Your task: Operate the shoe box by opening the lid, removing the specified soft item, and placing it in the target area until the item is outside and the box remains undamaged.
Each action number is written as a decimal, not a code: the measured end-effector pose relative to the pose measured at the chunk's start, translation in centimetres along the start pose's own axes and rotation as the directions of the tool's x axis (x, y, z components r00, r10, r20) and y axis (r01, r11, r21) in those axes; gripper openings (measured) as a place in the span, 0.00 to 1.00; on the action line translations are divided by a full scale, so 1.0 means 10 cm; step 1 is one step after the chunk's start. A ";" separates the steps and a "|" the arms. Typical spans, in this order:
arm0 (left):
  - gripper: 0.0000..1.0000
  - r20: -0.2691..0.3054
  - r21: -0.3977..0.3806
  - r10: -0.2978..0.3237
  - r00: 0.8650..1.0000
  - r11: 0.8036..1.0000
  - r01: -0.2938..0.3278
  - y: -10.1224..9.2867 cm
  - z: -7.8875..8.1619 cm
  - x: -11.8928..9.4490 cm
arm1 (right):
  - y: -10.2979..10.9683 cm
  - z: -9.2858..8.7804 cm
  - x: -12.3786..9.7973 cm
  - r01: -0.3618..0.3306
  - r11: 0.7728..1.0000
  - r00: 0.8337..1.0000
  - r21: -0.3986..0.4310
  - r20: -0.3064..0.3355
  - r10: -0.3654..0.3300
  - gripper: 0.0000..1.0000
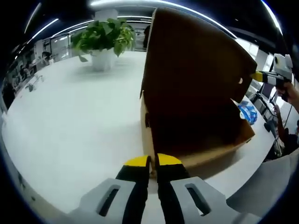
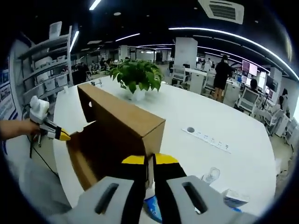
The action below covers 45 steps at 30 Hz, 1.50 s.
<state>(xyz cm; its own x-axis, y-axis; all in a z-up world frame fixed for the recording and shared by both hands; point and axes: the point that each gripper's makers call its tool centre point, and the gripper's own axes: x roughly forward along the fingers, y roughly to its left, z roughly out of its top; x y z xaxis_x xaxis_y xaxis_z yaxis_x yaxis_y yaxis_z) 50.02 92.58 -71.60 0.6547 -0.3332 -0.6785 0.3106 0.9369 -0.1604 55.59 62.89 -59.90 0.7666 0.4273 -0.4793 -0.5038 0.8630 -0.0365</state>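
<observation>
1. Closest in the left gripper view, the left gripper (image 1: 153, 162) has its yellow-tipped jaws drawn close with only a thin slit between them; they sit at the near bottom corner edge of the shoe box (image 1: 196, 112), and whether cardboard is pinched in that slit cannot be told.
2. Closest in the right gripper view, the right gripper (image 2: 149, 161) has its jaws nearly together, with what looks like the box's near corner edge between the tips.
3. Just below the right jaws, a blue item (image 2: 154, 207) peeks out beside the gripper body; what it is cannot be told.
4. Straight ahead of both pairs of jaws stands the brown cardboard box on the white table (image 1: 79, 121), its lid (image 1: 191, 60) raised up and away from the left jaws.
5. Right of the left jaws, past the box, a blue-and-white item (image 1: 247, 112) lies on the table by the box's far end.
6. Right of the right jaws, a small clear object (image 2: 210, 175) and a white packet (image 2: 233, 197) rest on the table; farther ahead is an inset socket strip (image 2: 208, 136).
7. Beyond the box, ahead and left of the left jaws, a potted plant (image 1: 105, 39) stands on the table.
8. Farthest off, office desks, shelves and people fill the room.
</observation>
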 end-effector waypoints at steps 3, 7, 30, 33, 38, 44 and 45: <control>0.03 0.008 0.031 -0.006 1.000 0.999 0.006 0.00 0.01 0.00 | 0.04 -0.04 -0.04 0.003 1.000 1.000 0.000 0.008 -0.003 0.03; 0.03 0.008 0.063 -0.012 1.000 0.998 0.012 0.00 0.02 0.00 | 0.09 -0.10 -0.08 -0.001 1.000 1.000 0.004 0.017 0.001 0.04; 0.23 0.123 0.189 -0.029 0.992 0.982 0.005 0.07 0.42 -0.38 | 0.44 -0.47 -0.20 -0.071 0.997 0.997 -0.029 0.028 0.071 0.15; 0.26 0.130 0.230 -0.054 0.990 0.973 0.023 -0.01 0.46 -0.41 | 0.50 -0.52 -0.22 -0.084 0.996 0.996 -0.043 0.025 0.085 0.18; 0.29 0.140 0.286 -0.083 0.987 0.957 0.040 -0.11 0.49 -0.43 | 0.57 -0.63 -0.22 -0.100 0.993 0.995 -0.067 0.012 0.101 0.21; 0.31 0.144 0.332 -0.111 0.983 0.941 0.057 -0.18 0.49 -0.44 | 0.64 -0.73 -0.22 -0.119 0.988 0.993 -0.094 -0.007 0.119 0.23; 0.31 0.146 0.335 -0.113 0.983 0.940 0.059 -0.18 0.50 -0.44 | 0.65 -0.75 -0.22 -0.122 0.988 0.992 -0.099 -0.011 0.122 0.23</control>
<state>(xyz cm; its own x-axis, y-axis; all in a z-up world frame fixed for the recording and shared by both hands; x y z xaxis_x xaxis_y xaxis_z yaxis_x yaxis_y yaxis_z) 49.99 91.83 -64.73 0.7087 -0.4490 -0.5441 0.5615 0.8259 0.0498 47.58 65.55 -65.65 0.6950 0.5262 -0.4901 -0.6307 0.7734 -0.0640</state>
